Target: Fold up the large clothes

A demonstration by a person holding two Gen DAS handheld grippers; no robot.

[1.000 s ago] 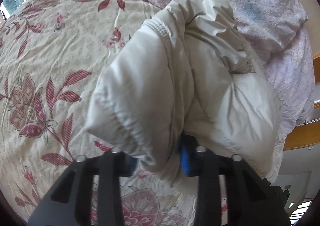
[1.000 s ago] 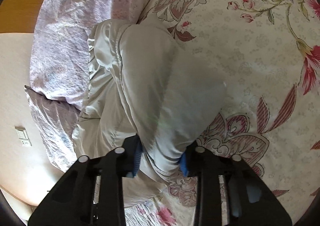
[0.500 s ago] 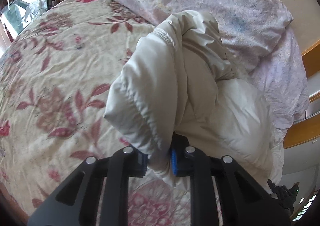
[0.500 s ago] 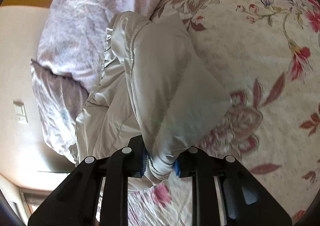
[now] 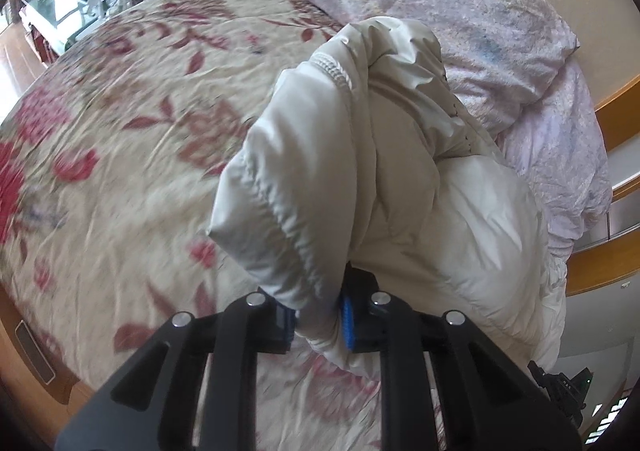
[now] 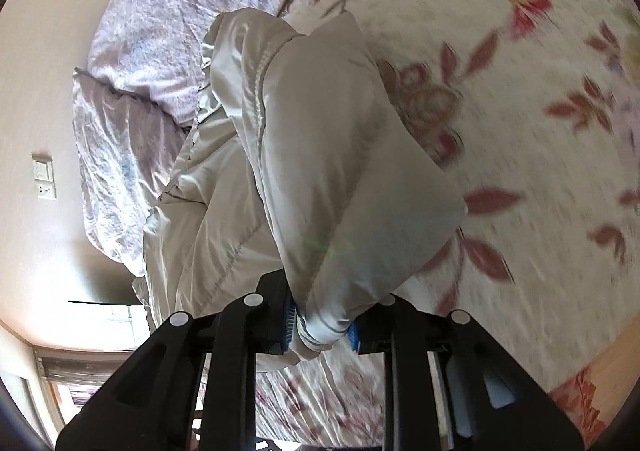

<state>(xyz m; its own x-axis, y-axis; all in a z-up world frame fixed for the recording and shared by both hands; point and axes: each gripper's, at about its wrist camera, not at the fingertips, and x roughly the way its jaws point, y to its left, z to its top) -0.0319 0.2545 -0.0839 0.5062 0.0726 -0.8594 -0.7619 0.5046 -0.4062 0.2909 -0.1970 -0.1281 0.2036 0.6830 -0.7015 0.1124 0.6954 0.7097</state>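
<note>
A puffy cream-white jacket hangs lifted over a floral bedspread. My left gripper is shut on a bunched fold of the jacket near an elastic cuff, its blue pads pressing the fabric. In the right wrist view the same jacket drapes forward from my right gripper, which is shut on a gathered edge of it. The rest of the jacket trails toward the pillows, and its lower part is hidden behind its own folds.
A pale lilac quilt and pillow lie at the head of the bed, against a wooden headboard. A wall with a switch plate stands to the left in the right wrist view. A glass-topped stand sits beyond the bed.
Both grippers have closed tighter on the jacket and pulled back across the bed, lifting it slightly. More of the bed edge and headboard shows now.
</note>
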